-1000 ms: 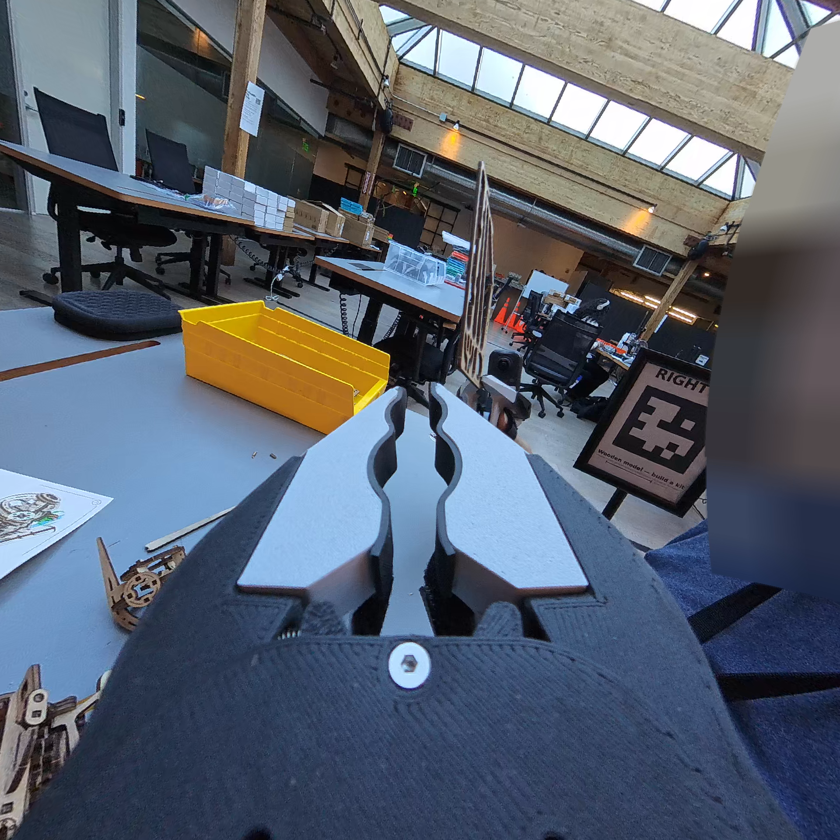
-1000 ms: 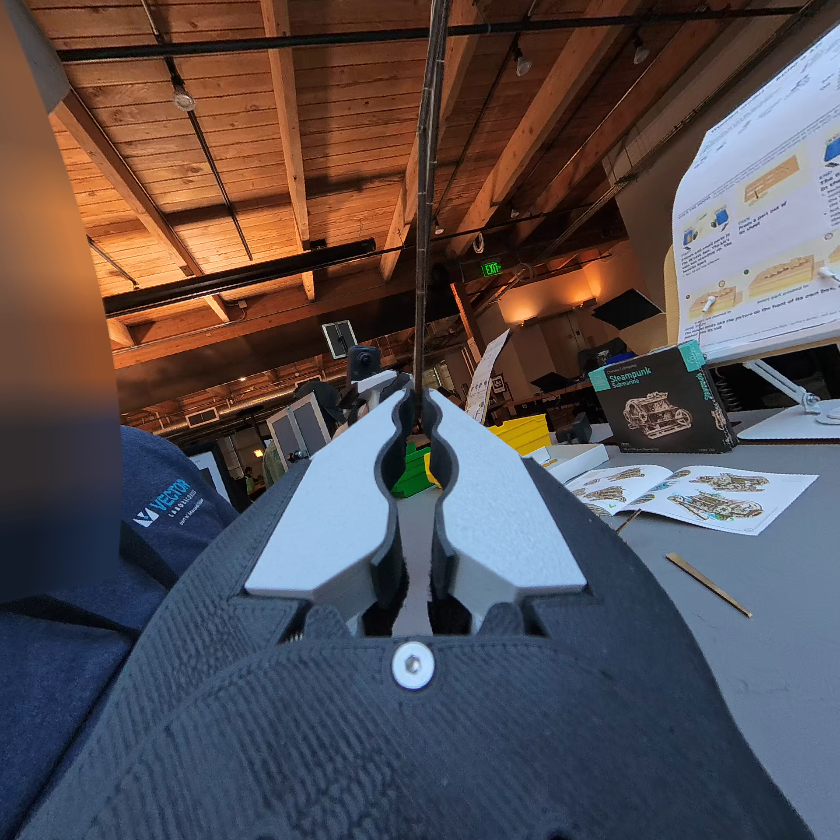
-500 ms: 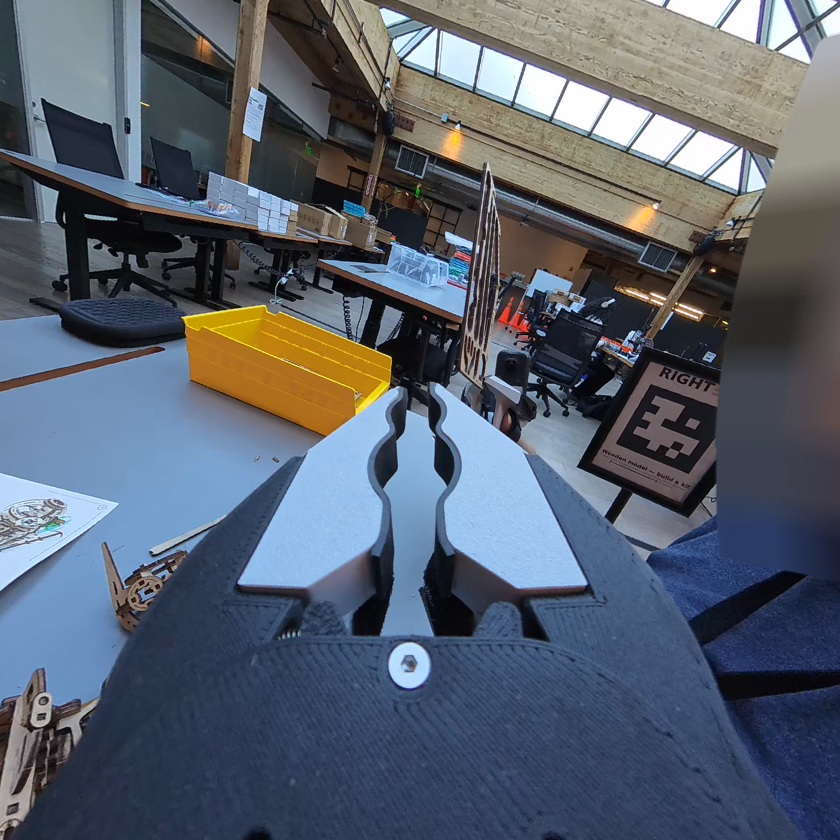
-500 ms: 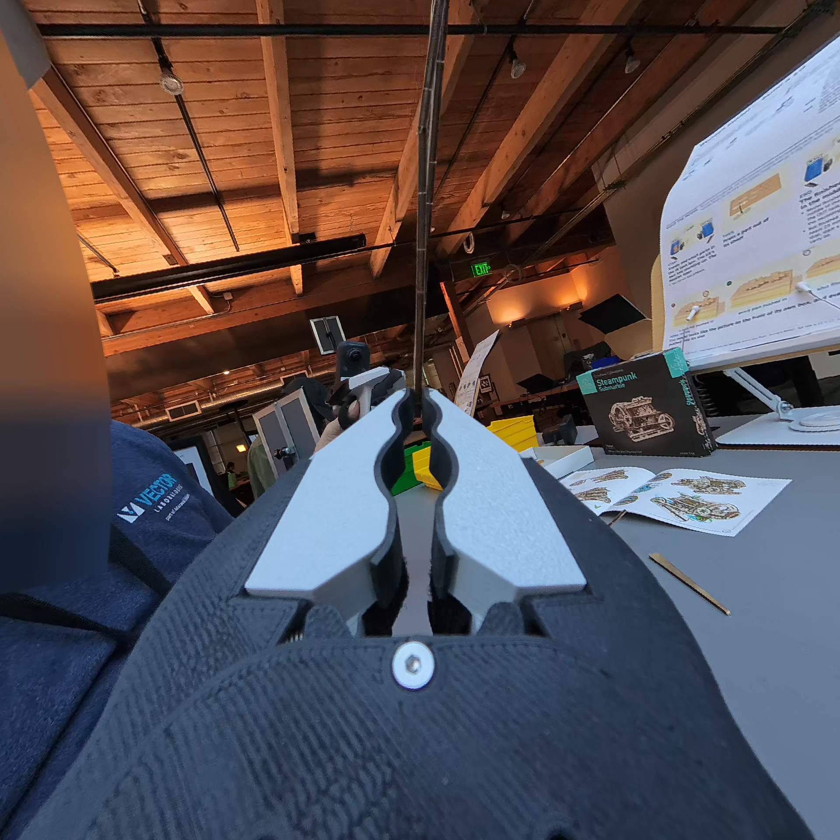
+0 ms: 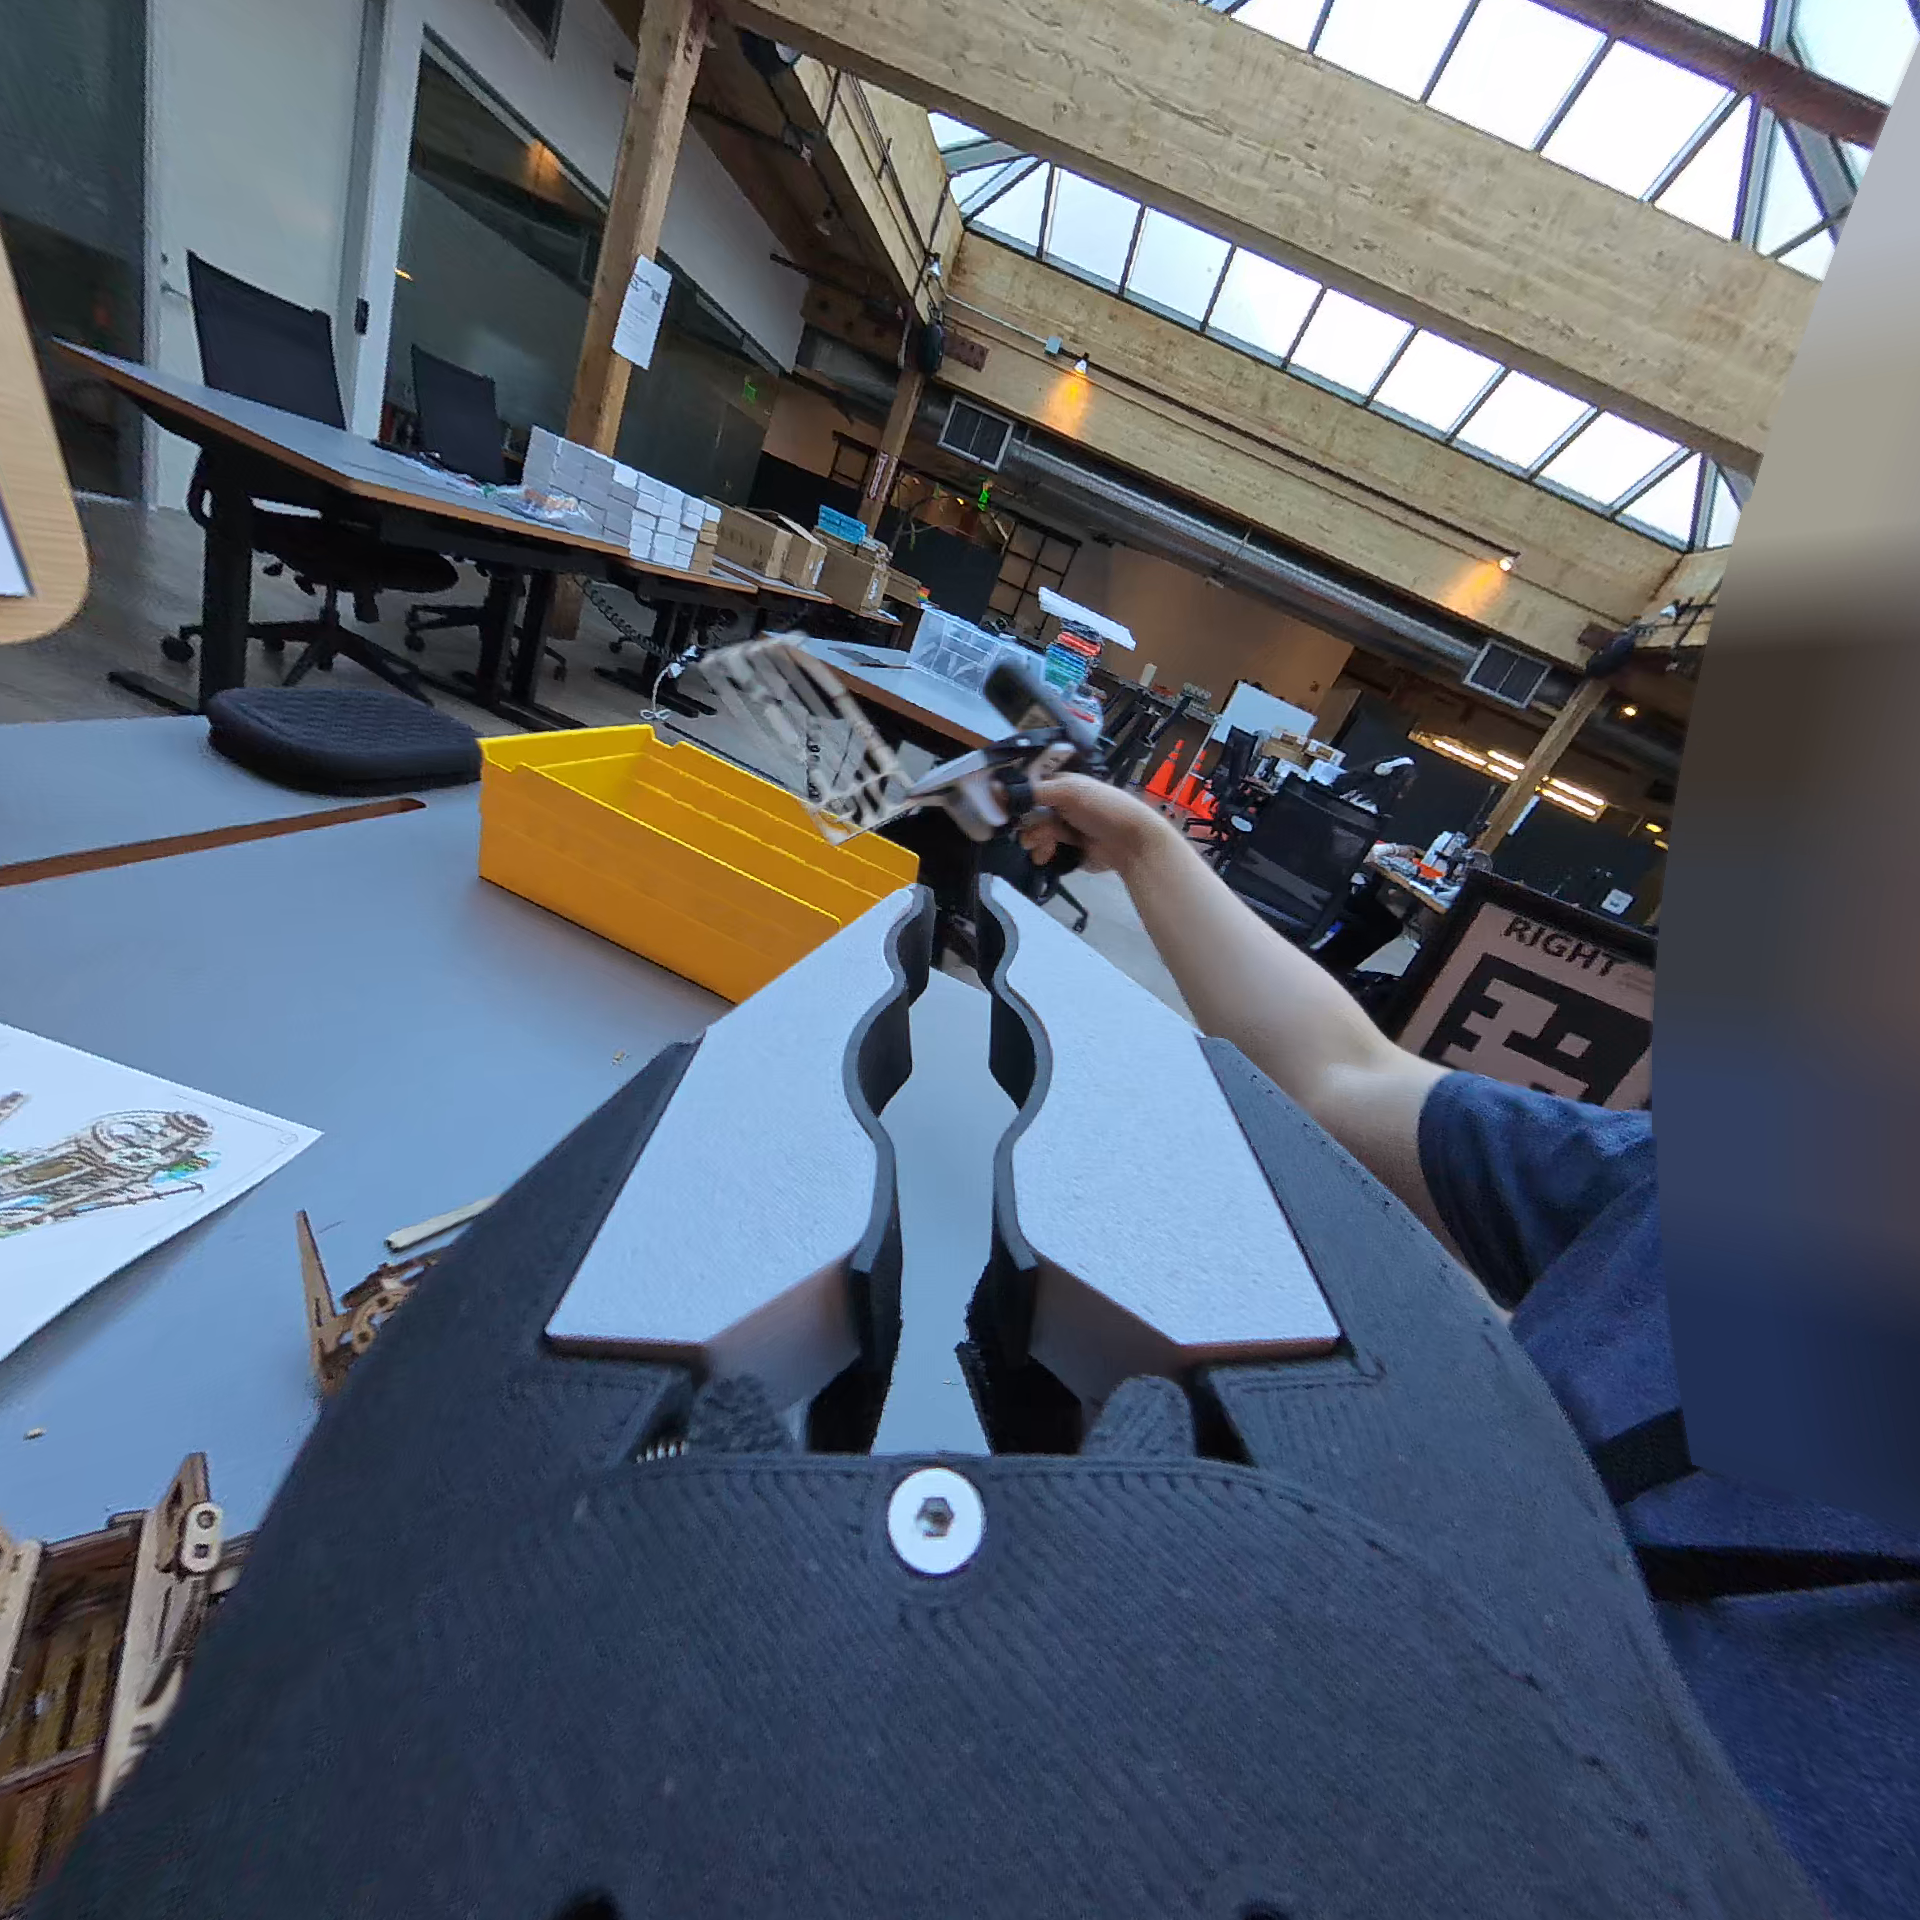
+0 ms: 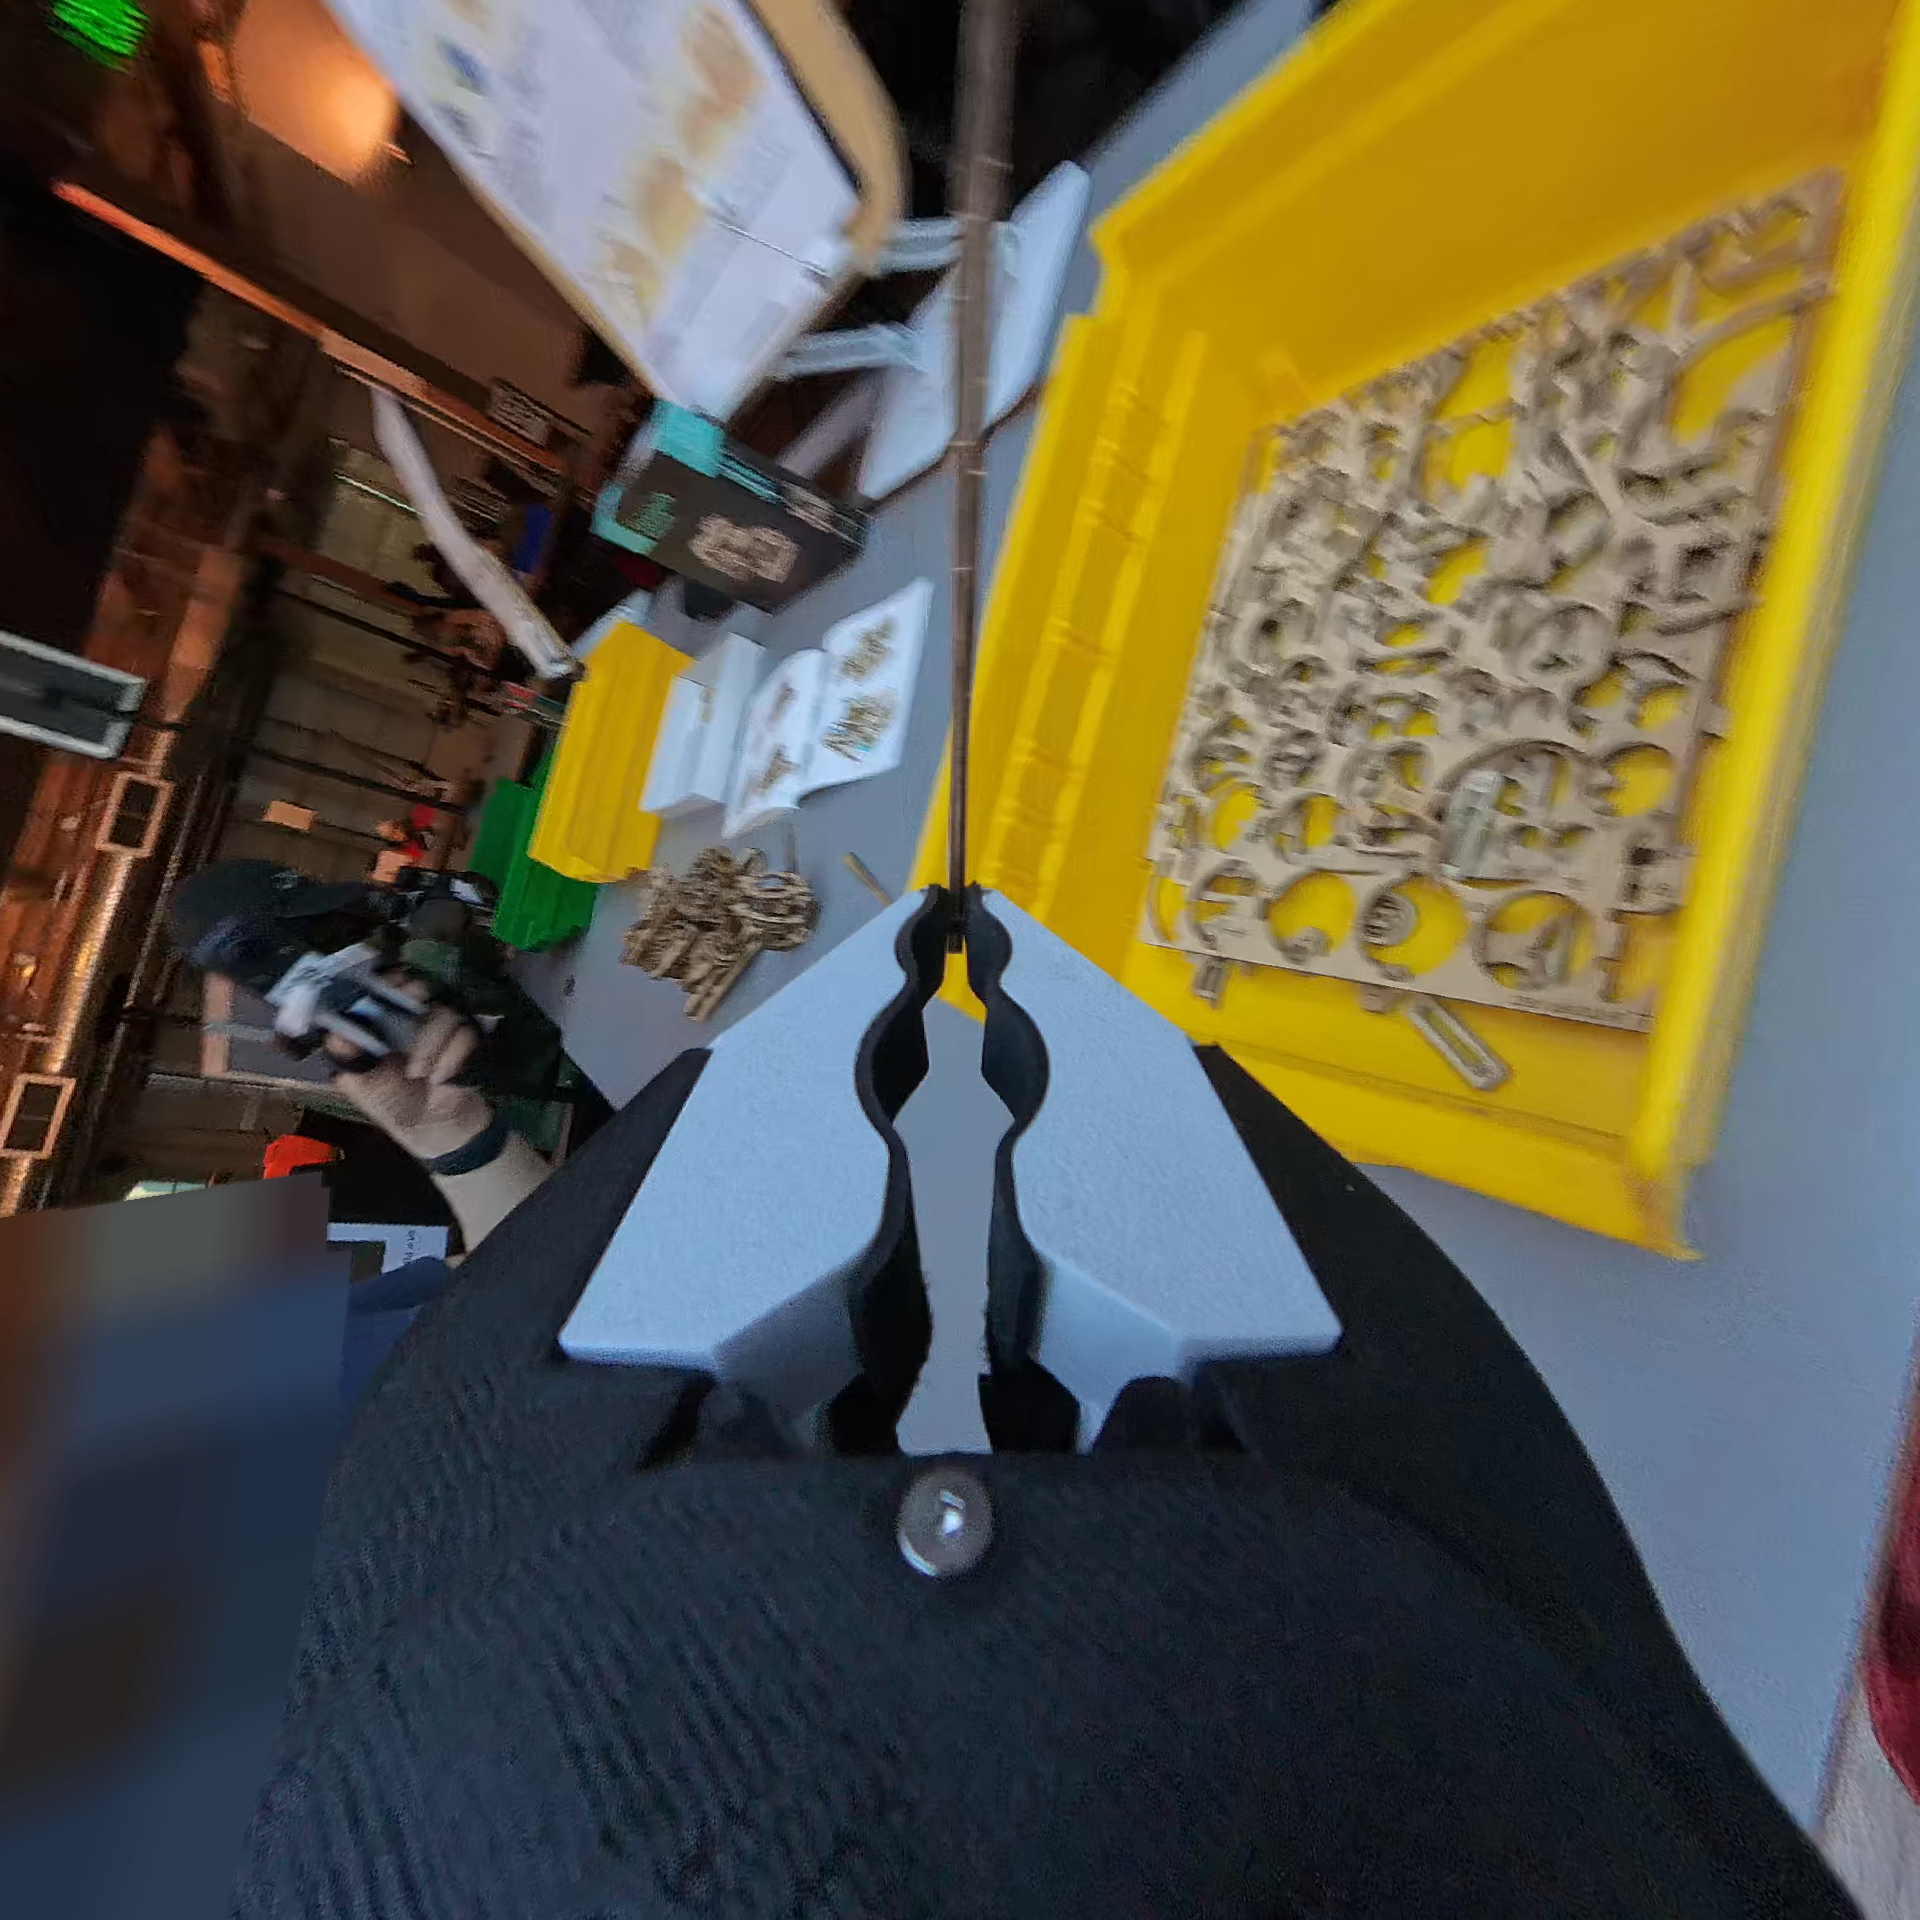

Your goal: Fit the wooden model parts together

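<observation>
1. Left wrist view: left gripper [image 5: 952,914], fingers slightly parted and holding nothing, hovers above the grey table [image 5: 343,997]. Beyond it, a bare forearm stretches out; the hand [image 5: 1086,826] carries the right gripper [image 5: 894,810], which tilts a wooden part sheet [image 5: 805,727] over the yellow bin [image 5: 665,842].
2. Right wrist view: right gripper [image 6: 958,914] is clamped on the sheet's edge [image 6: 971,520], seen edge-on. Another punched sheet [image 6: 1475,665] lies flat inside the bin [image 6: 1060,582]. A partly built model [image 6: 722,925] rests on the table.
</observation>
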The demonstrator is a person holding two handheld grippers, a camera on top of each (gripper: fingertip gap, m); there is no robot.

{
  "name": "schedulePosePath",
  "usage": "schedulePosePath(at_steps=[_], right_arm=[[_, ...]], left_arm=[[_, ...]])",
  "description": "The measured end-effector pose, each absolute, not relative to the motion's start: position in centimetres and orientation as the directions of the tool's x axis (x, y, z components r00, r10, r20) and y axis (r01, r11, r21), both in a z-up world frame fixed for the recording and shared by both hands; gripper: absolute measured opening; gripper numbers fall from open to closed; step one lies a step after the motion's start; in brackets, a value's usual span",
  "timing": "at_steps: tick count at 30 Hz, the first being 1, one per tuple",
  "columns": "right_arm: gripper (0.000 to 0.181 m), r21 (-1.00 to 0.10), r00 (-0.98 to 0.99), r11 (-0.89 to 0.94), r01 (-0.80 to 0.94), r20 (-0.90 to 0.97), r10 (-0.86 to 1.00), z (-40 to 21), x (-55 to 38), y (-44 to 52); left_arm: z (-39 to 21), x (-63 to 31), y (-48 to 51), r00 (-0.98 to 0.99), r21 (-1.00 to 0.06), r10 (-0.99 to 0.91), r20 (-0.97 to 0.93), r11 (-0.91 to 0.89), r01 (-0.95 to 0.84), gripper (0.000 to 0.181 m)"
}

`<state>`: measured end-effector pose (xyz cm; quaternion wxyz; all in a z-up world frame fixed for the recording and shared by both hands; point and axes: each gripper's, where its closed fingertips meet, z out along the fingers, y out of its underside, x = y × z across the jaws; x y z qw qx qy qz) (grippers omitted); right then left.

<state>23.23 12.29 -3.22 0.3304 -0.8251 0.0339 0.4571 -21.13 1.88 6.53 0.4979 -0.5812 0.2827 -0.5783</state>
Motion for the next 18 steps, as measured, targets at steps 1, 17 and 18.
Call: schedulePosePath(at_steps=[1,17,18], right_arm=[[0.001,-0.469,0.593,-0.808,-0.356,-0.782,0.192,-4.8,23.5,13.3],[0.031,-0.252,0.855,-0.956,-0.151,-0.519,0.002,-13.1,22.3,17.0],[0.034,-0.264,0.875,-0.956,-0.131,-0.483,0.014,-13.0,22.5,17.0]], left_arm=[[6.6,-21.1,1.9,0.163,-0.901,-0.901,0.401,-0.356,0.249,0.005],[7.9,-28.5,2.4,0.356,-0.917,-0.855,0.378,-0.294,0.268,0.006],[8.0,-29.0,2.4,0.362,-0.917,-0.853,0.377,-0.289,0.275,0.006]])
